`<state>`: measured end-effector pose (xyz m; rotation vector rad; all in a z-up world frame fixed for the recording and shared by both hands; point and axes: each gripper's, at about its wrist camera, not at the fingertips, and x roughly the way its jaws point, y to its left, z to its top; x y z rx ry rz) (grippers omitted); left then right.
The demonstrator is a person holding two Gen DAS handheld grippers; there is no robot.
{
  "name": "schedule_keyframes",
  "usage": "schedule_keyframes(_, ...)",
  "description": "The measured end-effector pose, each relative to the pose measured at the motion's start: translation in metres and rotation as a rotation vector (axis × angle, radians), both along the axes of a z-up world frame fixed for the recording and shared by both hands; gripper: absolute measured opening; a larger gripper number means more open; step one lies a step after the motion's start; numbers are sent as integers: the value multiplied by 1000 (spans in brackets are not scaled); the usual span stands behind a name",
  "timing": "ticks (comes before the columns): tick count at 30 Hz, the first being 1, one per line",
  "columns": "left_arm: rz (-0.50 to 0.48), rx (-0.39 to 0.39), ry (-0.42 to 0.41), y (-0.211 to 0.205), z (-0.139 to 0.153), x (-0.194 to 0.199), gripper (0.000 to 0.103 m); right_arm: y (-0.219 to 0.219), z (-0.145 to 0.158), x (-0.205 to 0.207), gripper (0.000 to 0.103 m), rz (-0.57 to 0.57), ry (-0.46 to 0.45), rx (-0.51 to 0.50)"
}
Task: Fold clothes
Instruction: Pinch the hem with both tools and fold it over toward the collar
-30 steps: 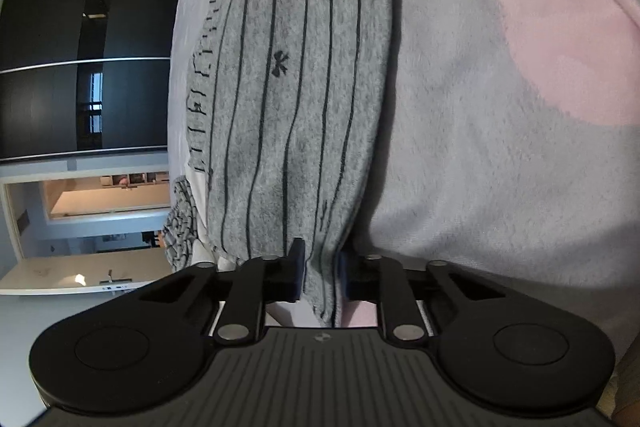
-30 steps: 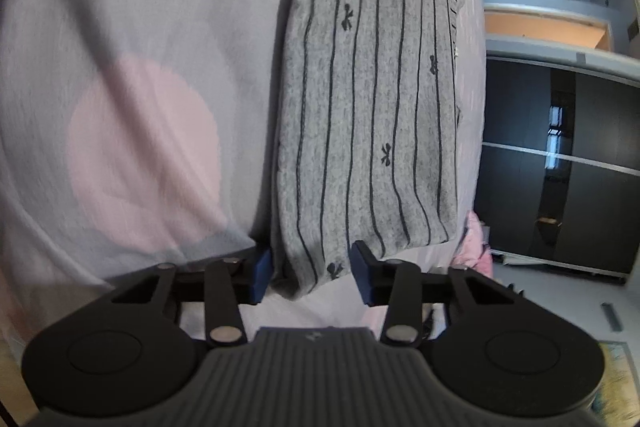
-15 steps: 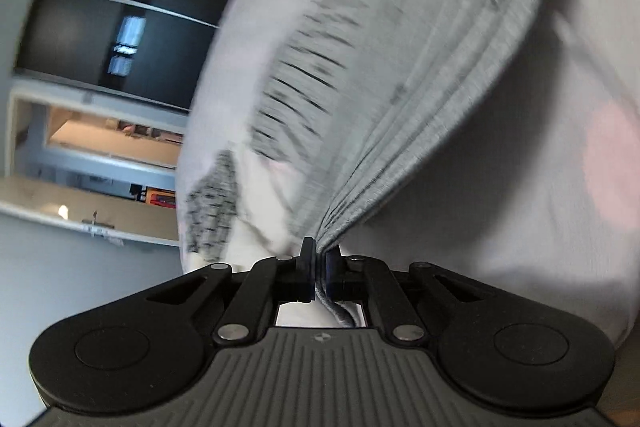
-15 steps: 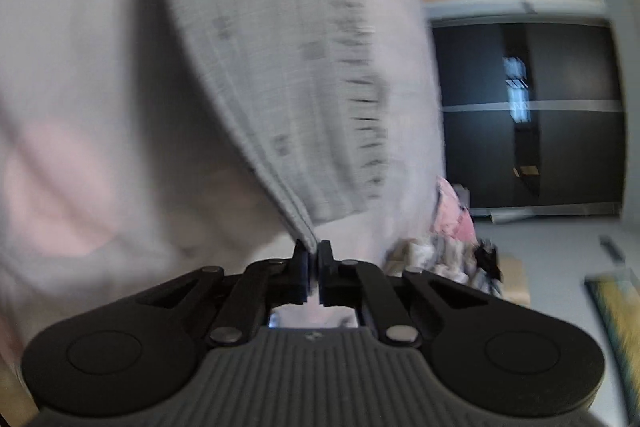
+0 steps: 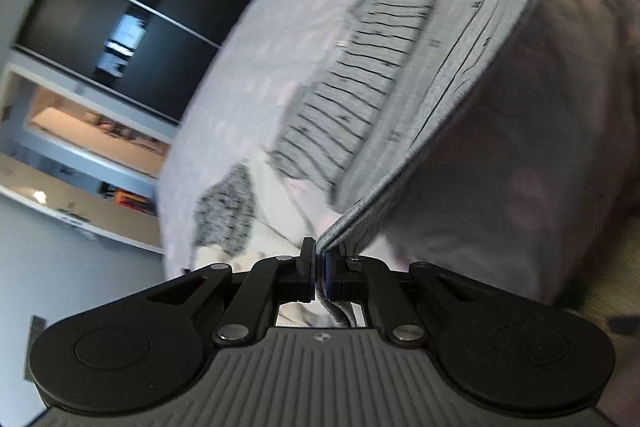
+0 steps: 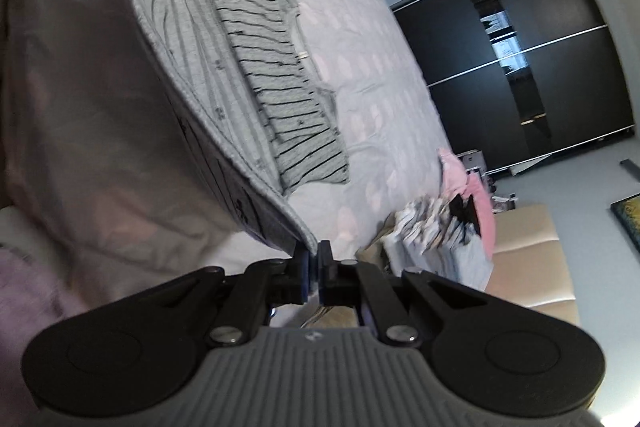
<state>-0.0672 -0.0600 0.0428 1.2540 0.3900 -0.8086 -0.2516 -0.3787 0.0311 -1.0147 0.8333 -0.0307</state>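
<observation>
Over the bed (image 6: 360, 39), the left gripper (image 5: 319, 267) and right gripper (image 6: 313, 267) each pinch the gray striped shirt (image 6: 248, 75), which stretches toward twelve o'clock, probably partly lifted.

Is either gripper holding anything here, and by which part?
Both hold the grey striped garment: the left gripper and the right gripper are each shut on its lifted edge, at opposite ends.

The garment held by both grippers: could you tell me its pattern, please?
The garment is grey with thin dark stripes and small dark bows, seen best in the right wrist view.
</observation>
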Motion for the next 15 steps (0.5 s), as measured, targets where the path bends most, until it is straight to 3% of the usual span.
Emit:
schedule_keyframes(6, -4, 25, 58, 9, -7, -9, 2, 8, -6, -28, 4, 25, 121, 2)
schedule_keyframes(11, 15, -2, 196, 22, 7, -11, 2, 5, 1, -33, 4, -9, 130, 40)
schedule_keyframes(15, 3, 52, 231, 25, -4, -20, 2, 1, 2, -40, 4, 4, 195, 66)
